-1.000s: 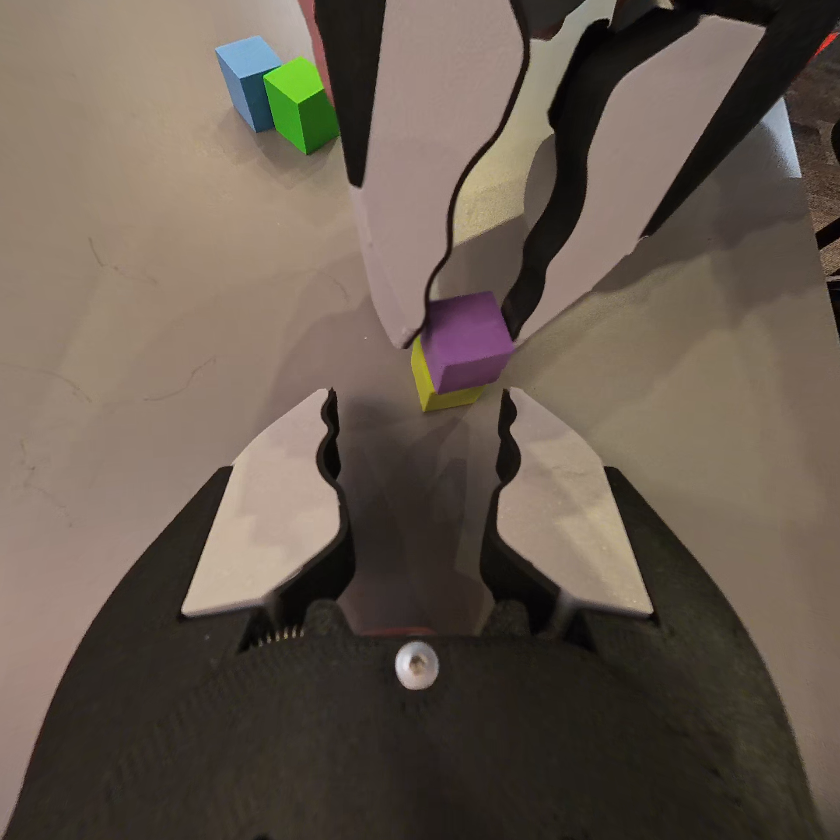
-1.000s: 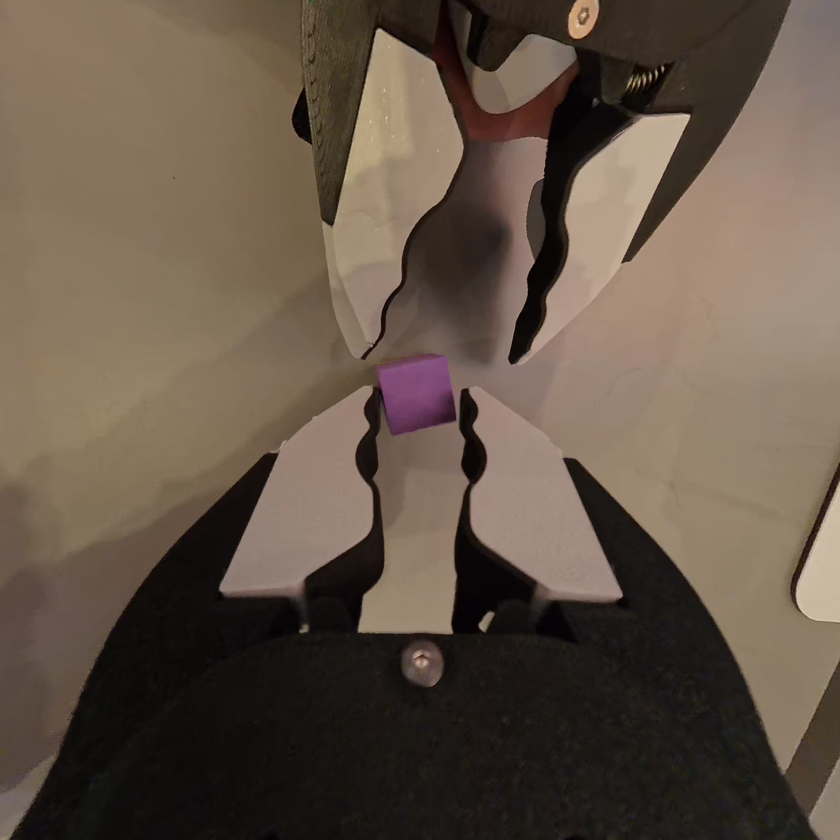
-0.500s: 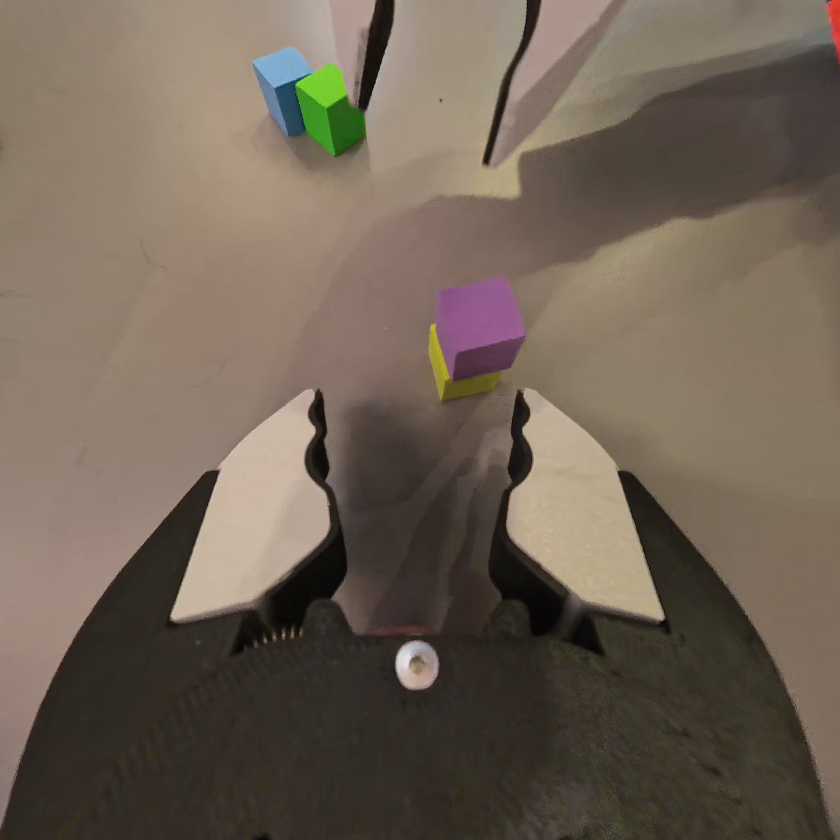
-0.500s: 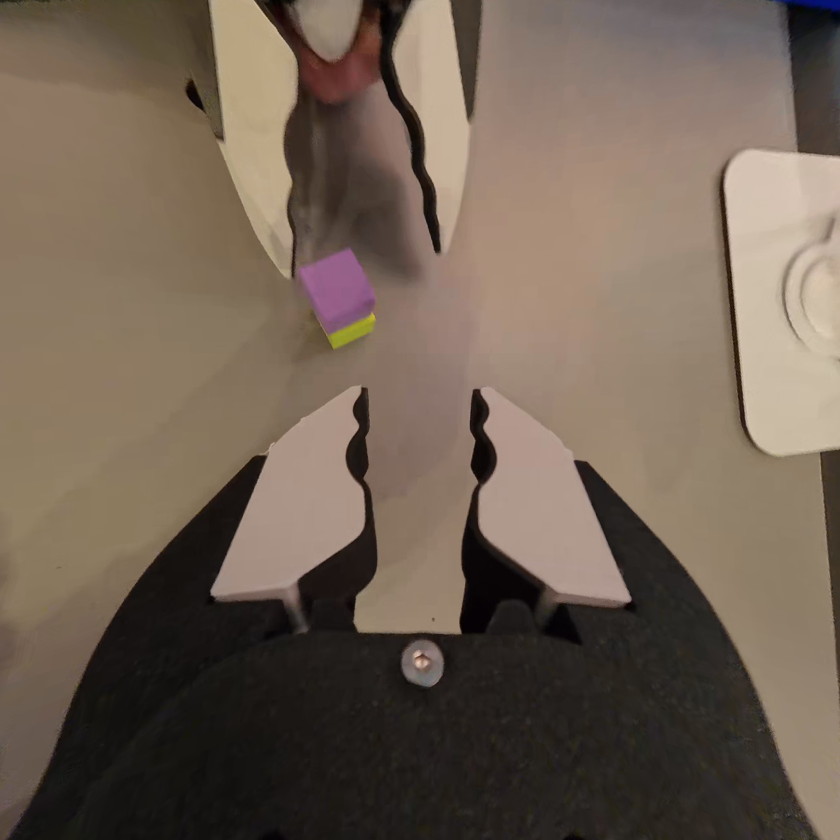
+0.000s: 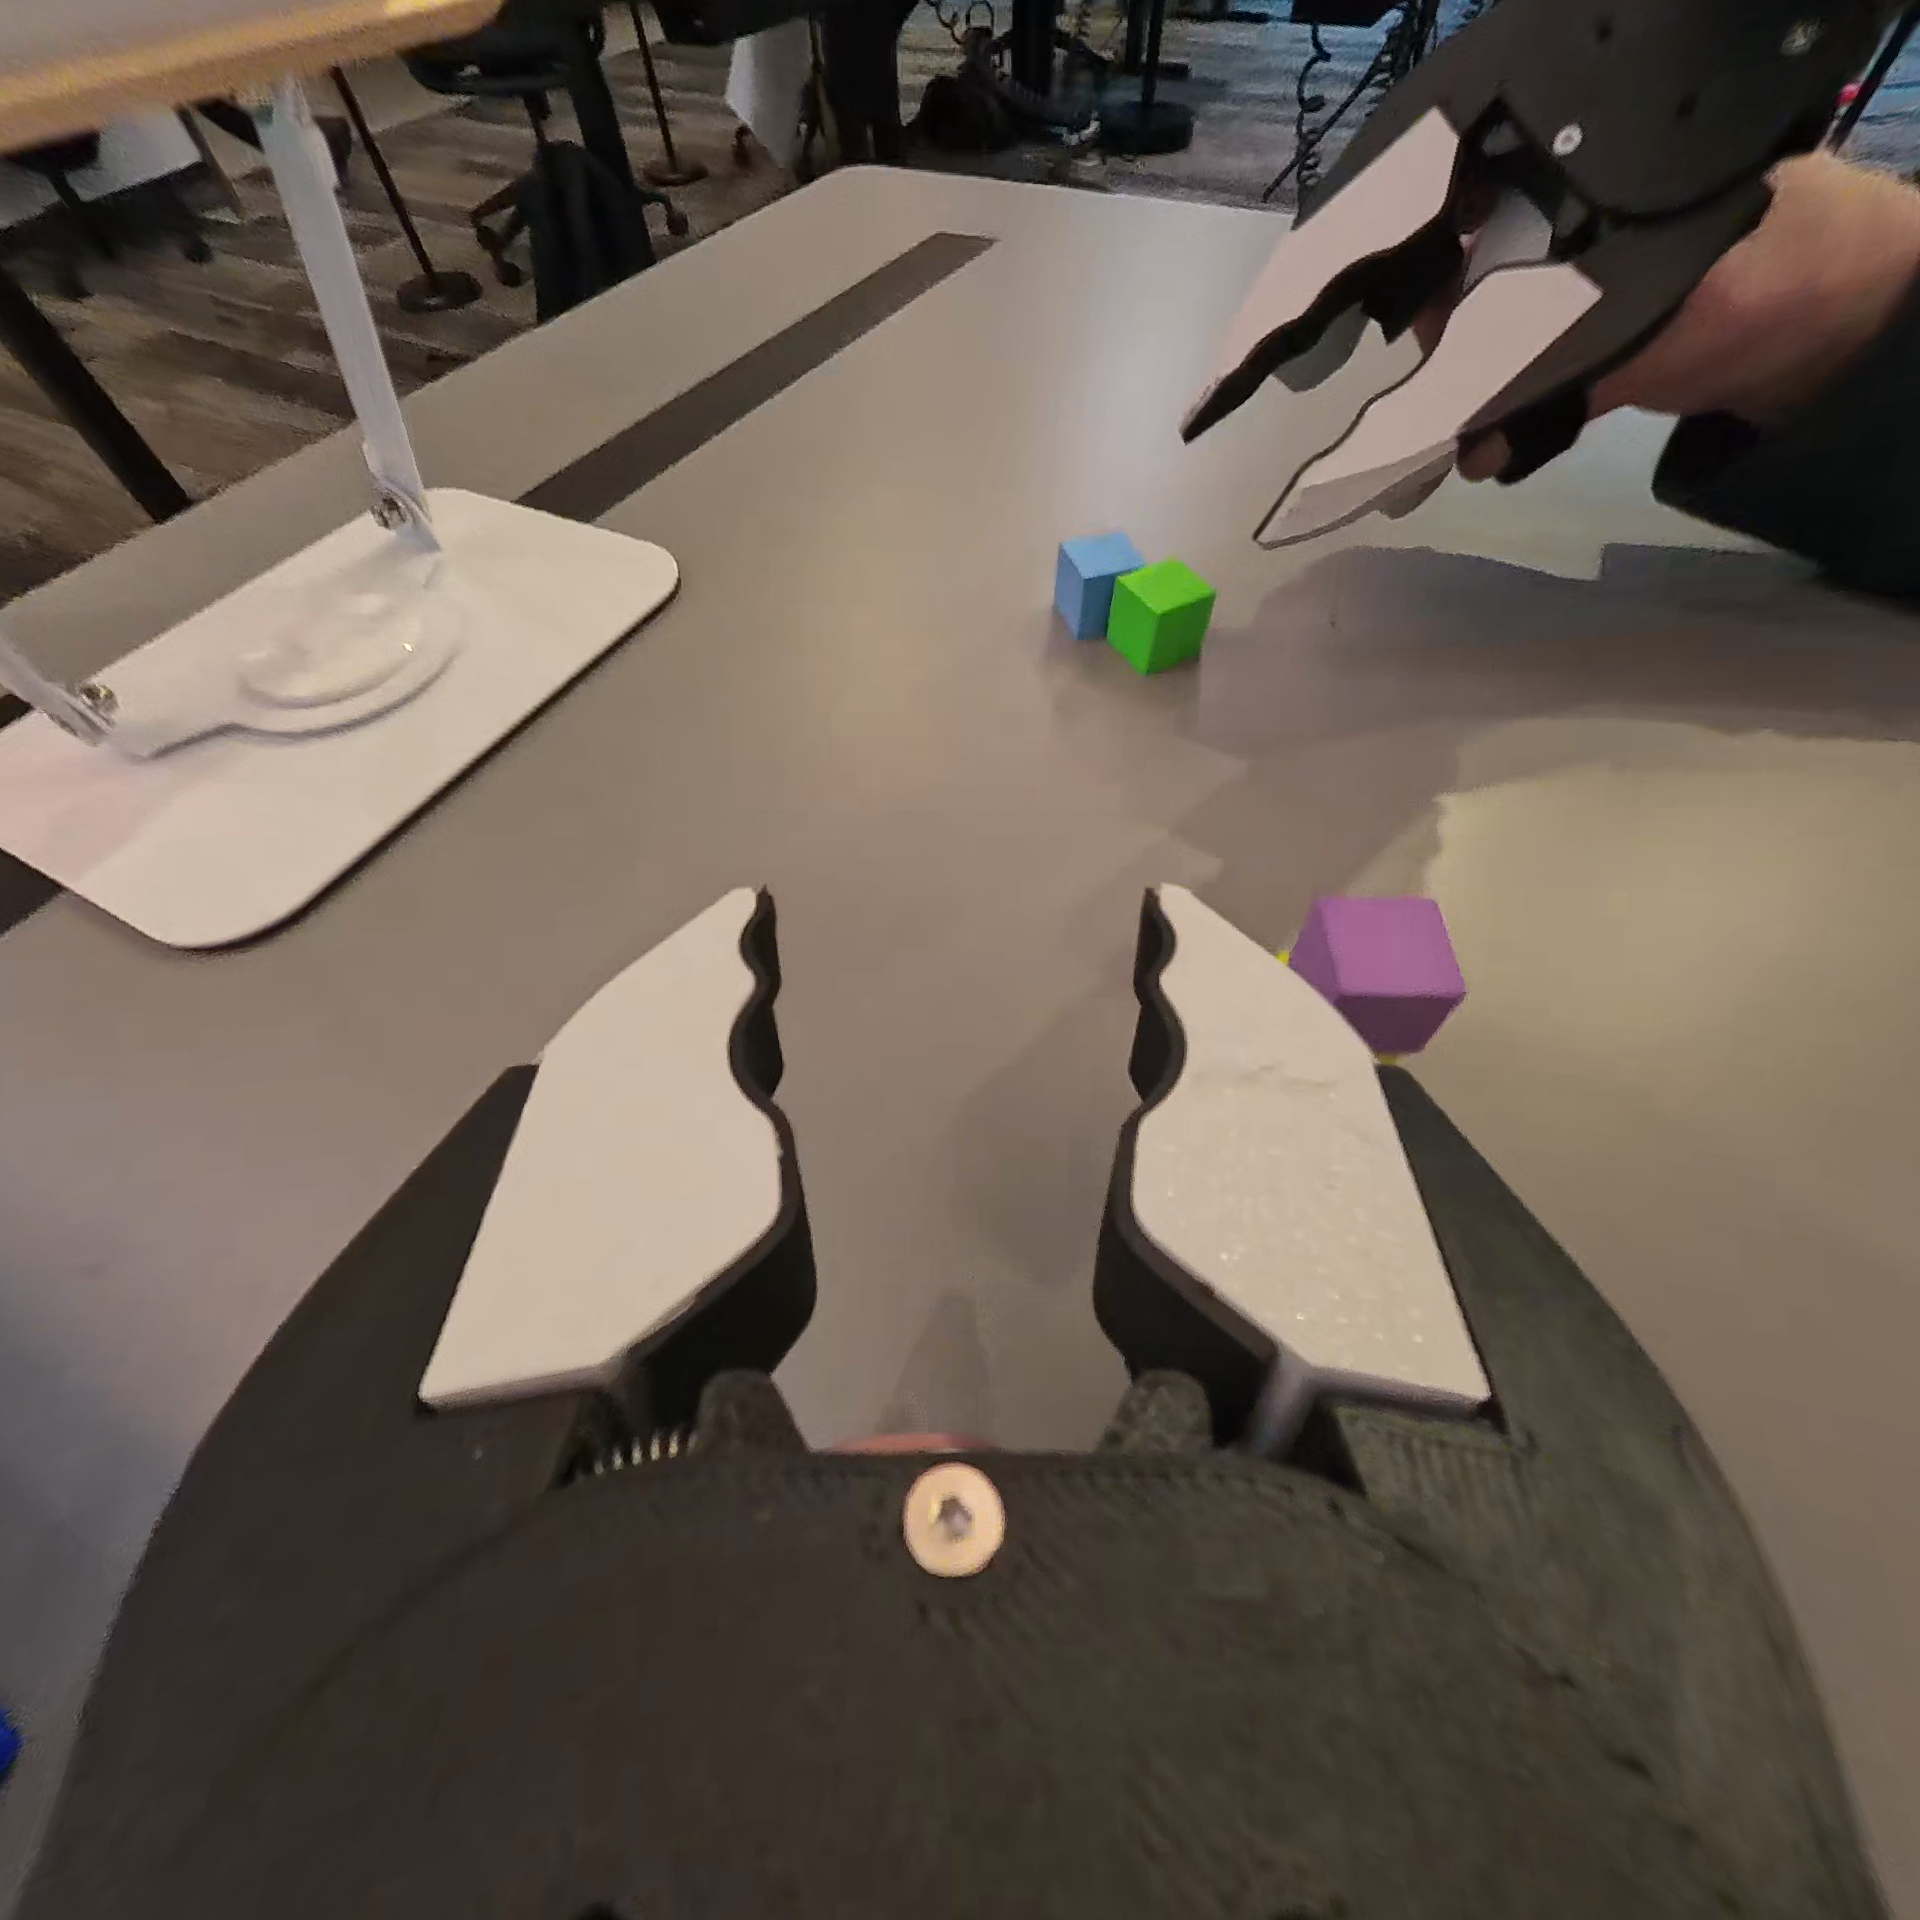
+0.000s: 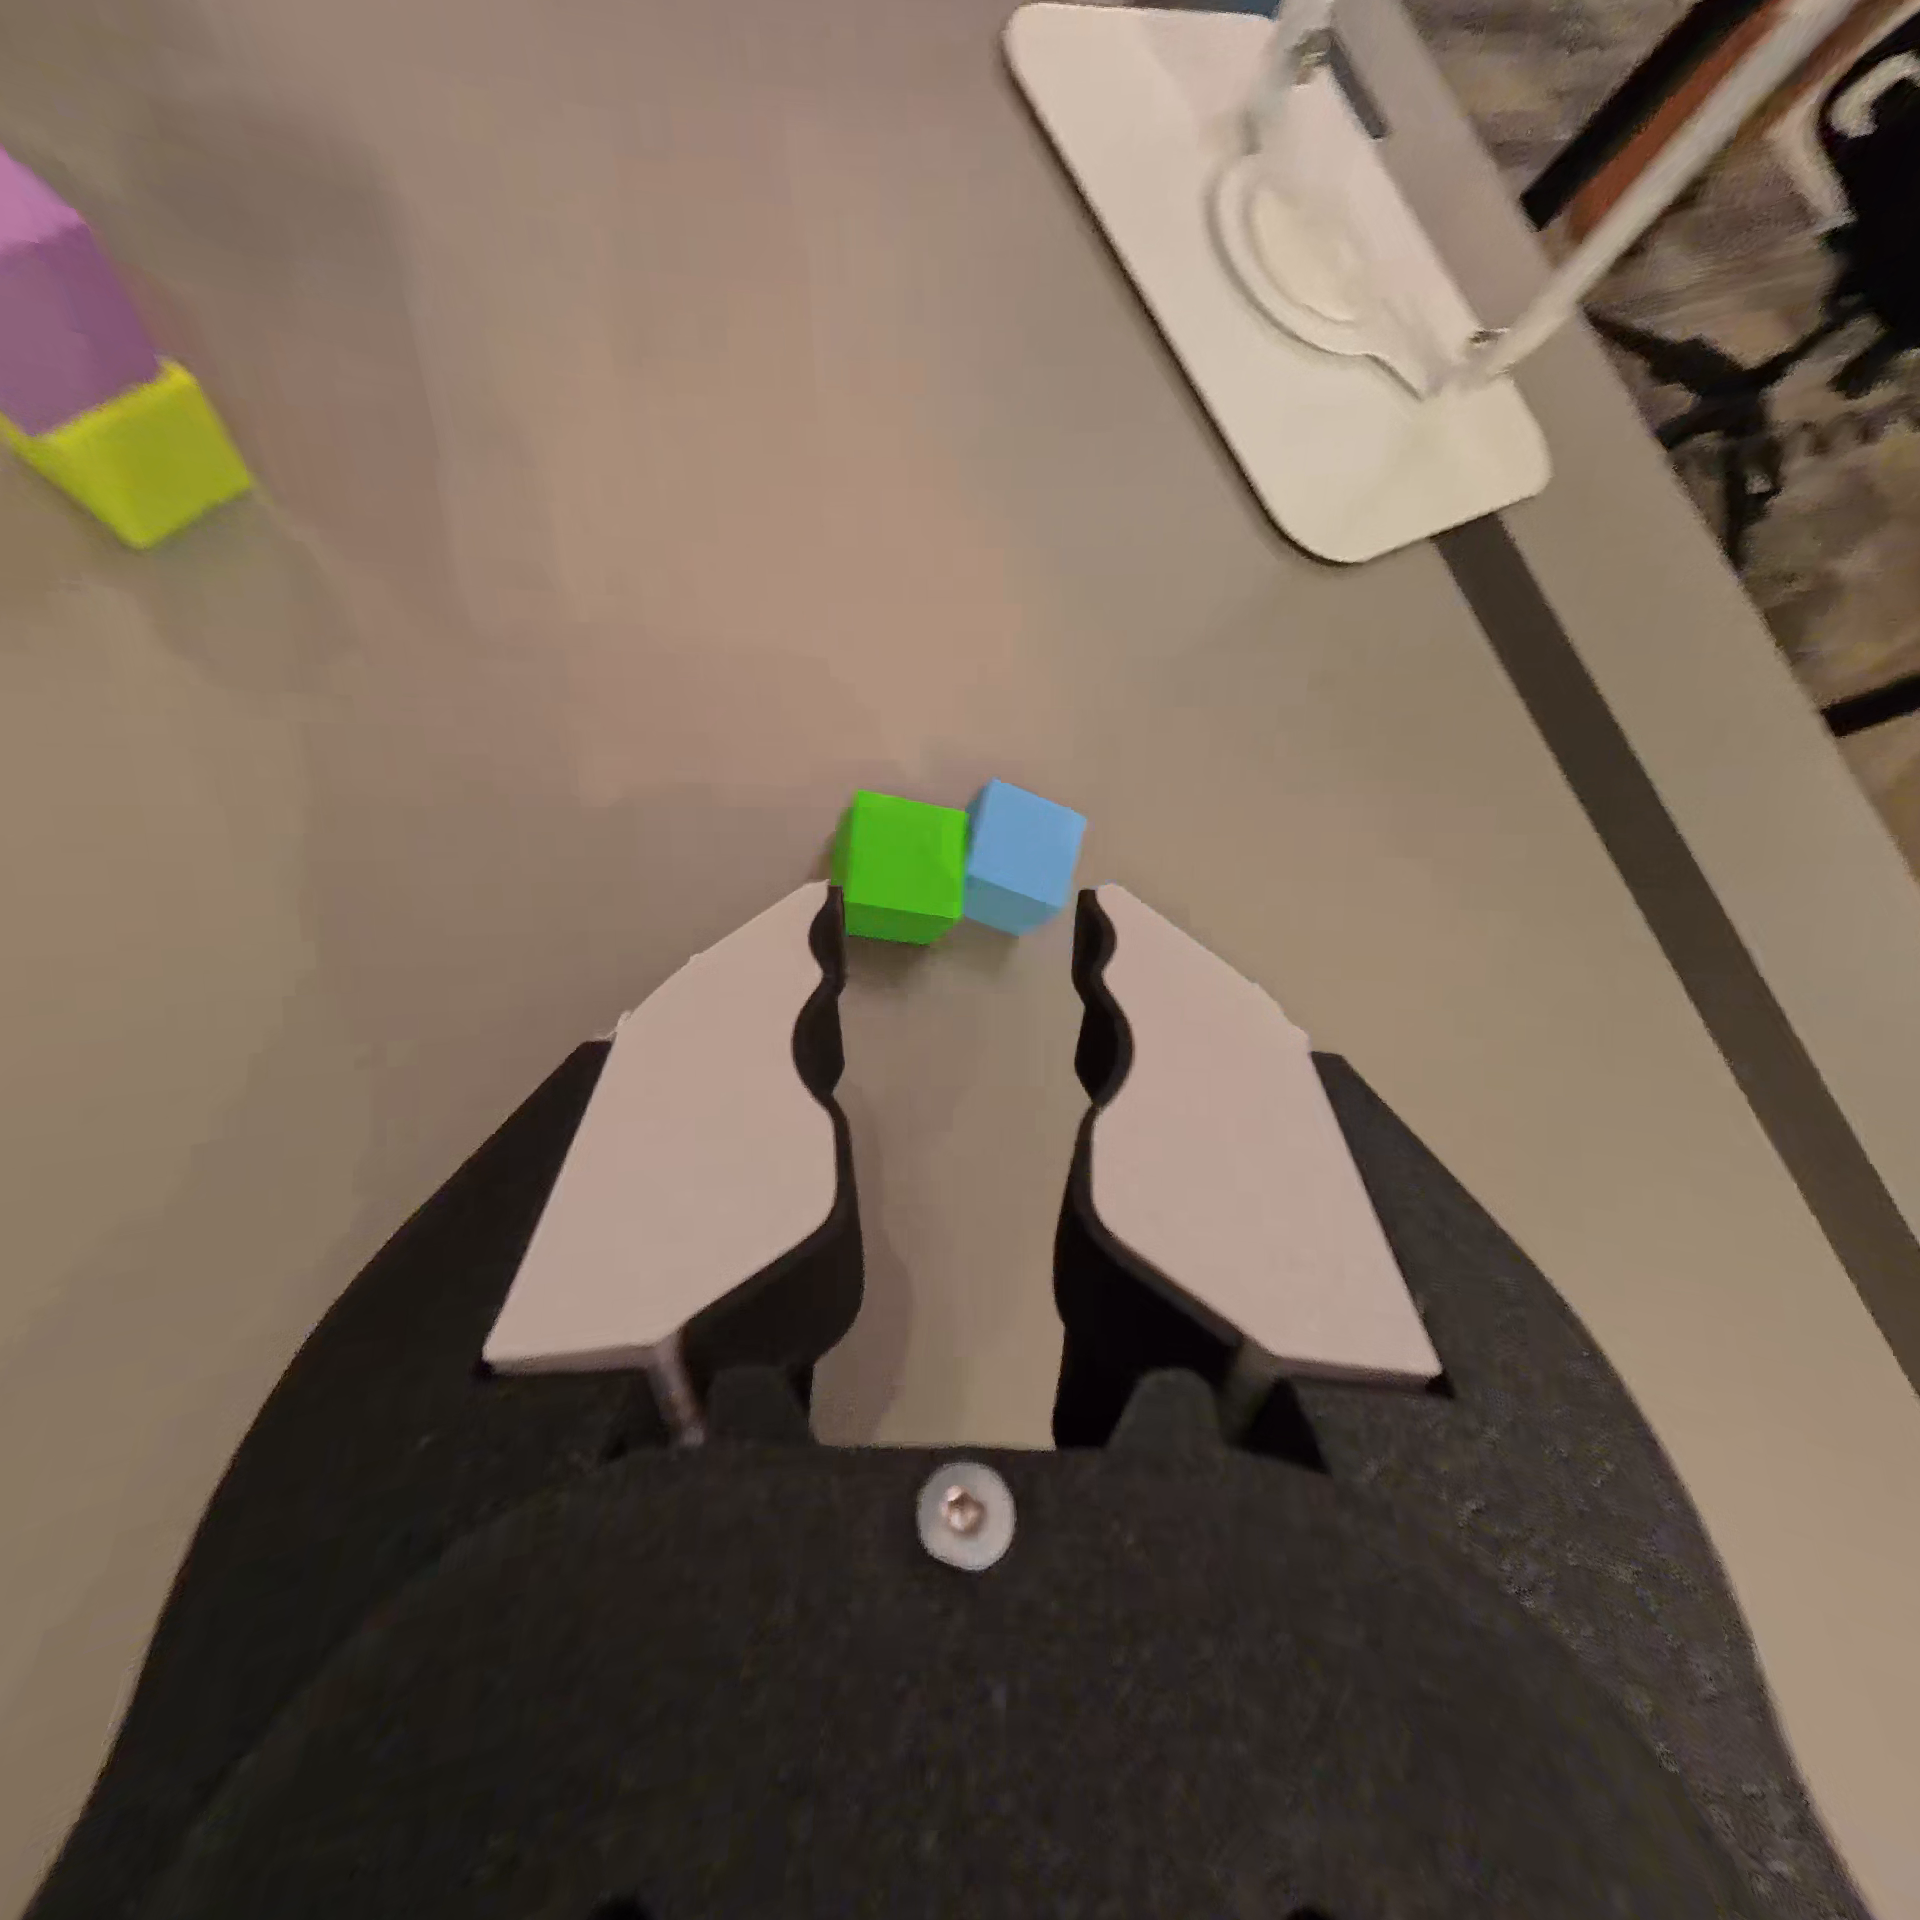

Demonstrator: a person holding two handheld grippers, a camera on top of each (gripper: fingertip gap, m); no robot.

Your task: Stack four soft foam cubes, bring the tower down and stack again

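Note:
A purple cube [image 5: 1377,971] sits on a yellow cube [image 6: 140,462] on the grey table [image 5: 883,727]; the purple one also shows in the right wrist view [image 6: 52,312] at the far left. A green cube [image 6: 902,869] and a blue cube [image 6: 1023,858] lie side by side, touching; they also show in the left wrist view, green [image 5: 1158,615] and blue [image 5: 1091,582]. My right gripper [image 6: 954,902] is open and empty, hovering just short of the green and blue cubes; it also shows in the left wrist view [image 5: 1236,478]. My left gripper [image 5: 954,909] is open and empty, just left of the purple cube.
A white flat stand base [image 5: 312,707] with a clear arm stands on the table, also in the right wrist view [image 6: 1278,281]. A dark strip [image 5: 758,364] runs along the table. Chairs and floor lie beyond the table edge. A hand [image 5: 1756,301] holds the right gripper.
My right gripper let go of the purple cube on the yellow one, opened, and moved over to the green and blue cubes. My left gripper drew back and turned left of the small stack.

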